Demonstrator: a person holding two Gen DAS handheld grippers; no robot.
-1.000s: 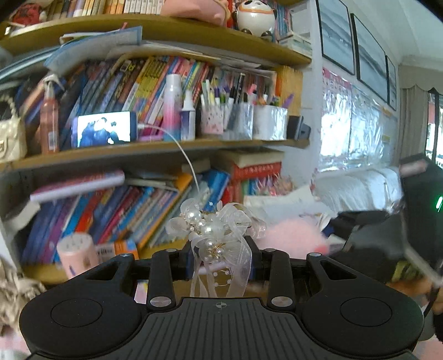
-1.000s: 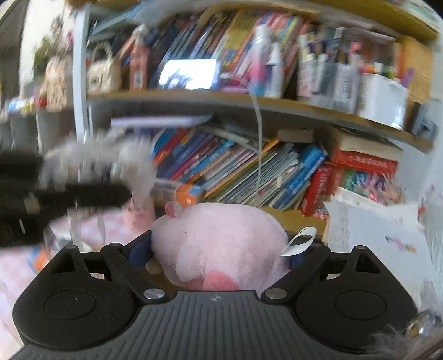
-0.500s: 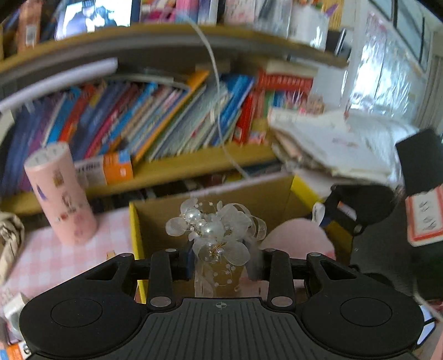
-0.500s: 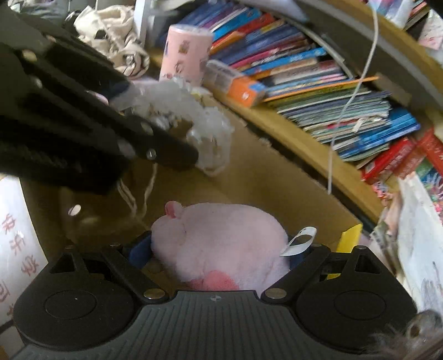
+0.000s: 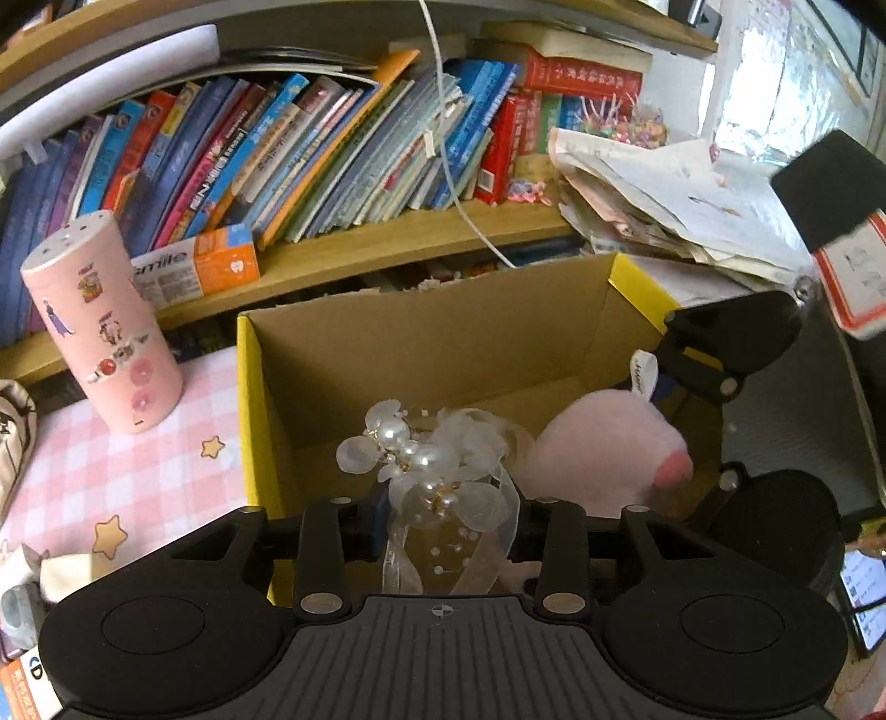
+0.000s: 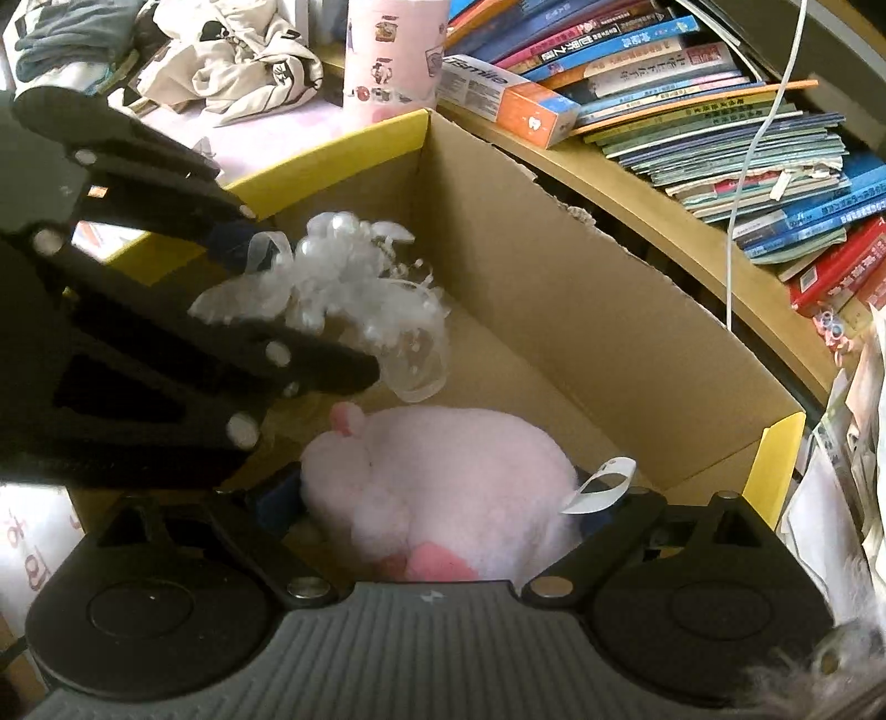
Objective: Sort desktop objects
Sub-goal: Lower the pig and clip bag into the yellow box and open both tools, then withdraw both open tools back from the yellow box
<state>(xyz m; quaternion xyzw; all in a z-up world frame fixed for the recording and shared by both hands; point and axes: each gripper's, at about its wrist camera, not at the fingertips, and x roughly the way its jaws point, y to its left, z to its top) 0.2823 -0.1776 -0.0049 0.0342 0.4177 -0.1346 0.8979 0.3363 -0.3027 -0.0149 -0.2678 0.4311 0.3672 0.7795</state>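
Left wrist view: the left tool [image 5: 443,518] pinches a pearl-and-ribbon ornament [image 5: 429,471] between its fingers and holds it over the open mouth of a cardboard box [image 5: 421,354] with yellow outer faces. To its right, the right tool [image 5: 714,426] carries a pink plush toy [image 5: 603,448], also inside the outline of the box. A pink sticker-covered canister [image 5: 102,327] stands on the checked tabletop [image 5: 127,476] just beside the box's left wall, and a toothpaste carton [image 5: 194,268] lies on the lower shelf [image 5: 387,243] behind it.

Right wrist view: the right tool [image 6: 437,515] is closed on the pink plush toy [image 6: 437,487], which sits low within the box [image 6: 581,288]; whether the toy touches the box floor cannot be told. The left tool [image 6: 310,310] enters from the left with the ornament [image 6: 332,293] gripped at its tip, above the toy and clear of the box floor. A crumpled cloth bag [image 6: 232,50] lies on the tabletop beyond the box.

Judged stage: both held items are over or inside the box, but neither is released, so the sorting of these two pieces appears incomplete. No other item shows in the visible part of the box. The canister, the cloth bag and small items at the lower left edge of the left wrist view lie outside the box; whether they are meant for it cannot be settled from these views.
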